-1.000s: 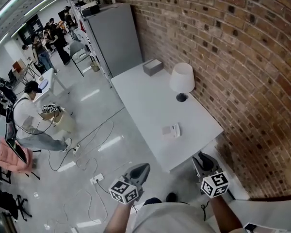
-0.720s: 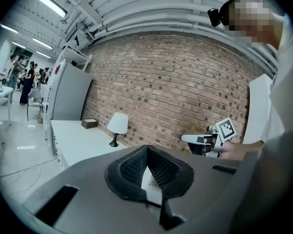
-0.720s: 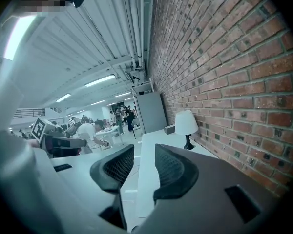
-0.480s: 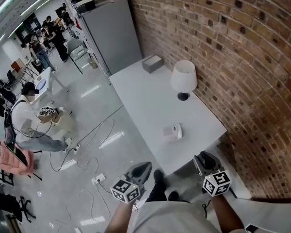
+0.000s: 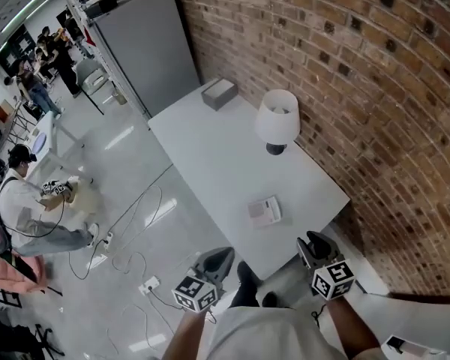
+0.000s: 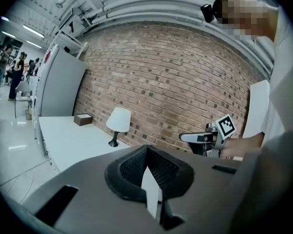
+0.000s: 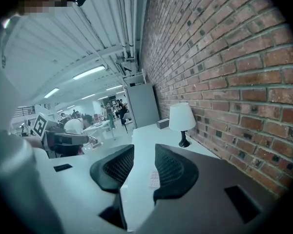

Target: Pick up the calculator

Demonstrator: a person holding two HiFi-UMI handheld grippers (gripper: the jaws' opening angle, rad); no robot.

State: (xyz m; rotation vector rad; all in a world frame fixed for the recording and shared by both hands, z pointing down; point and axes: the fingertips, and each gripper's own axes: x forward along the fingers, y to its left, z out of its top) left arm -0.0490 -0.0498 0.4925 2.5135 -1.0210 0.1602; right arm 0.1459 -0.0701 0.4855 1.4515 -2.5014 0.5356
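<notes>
The calculator (image 5: 265, 211), a small pale flat slab, lies on the white table (image 5: 210, 156) near its front edge. It also shows in the right gripper view as the calculator (image 7: 153, 179), seen through the gap between the jaws. My right gripper (image 5: 312, 247) hovers off the table's near right corner, open and empty; in its own view the right gripper (image 7: 144, 148) points along the table. My left gripper (image 5: 218, 260) hangs over the floor in front of the table's near edge. In its own view the left gripper (image 6: 146, 148) has its tips together, with nothing held.
A white lamp (image 5: 277, 118) and a grey box (image 5: 218, 94) stand further back on the table, by the brick wall (image 5: 360, 88). A grey cabinet (image 5: 146, 43) stands beyond the far end. Cables (image 5: 131, 227) and a power strip (image 5: 148, 283) lie on the floor at left, where a person (image 5: 22, 201) crouches.
Both grippers have come closer to the table's near edge. The calculator now lies nearer to them in the head view. Neither gripper's jaws have changed.
</notes>
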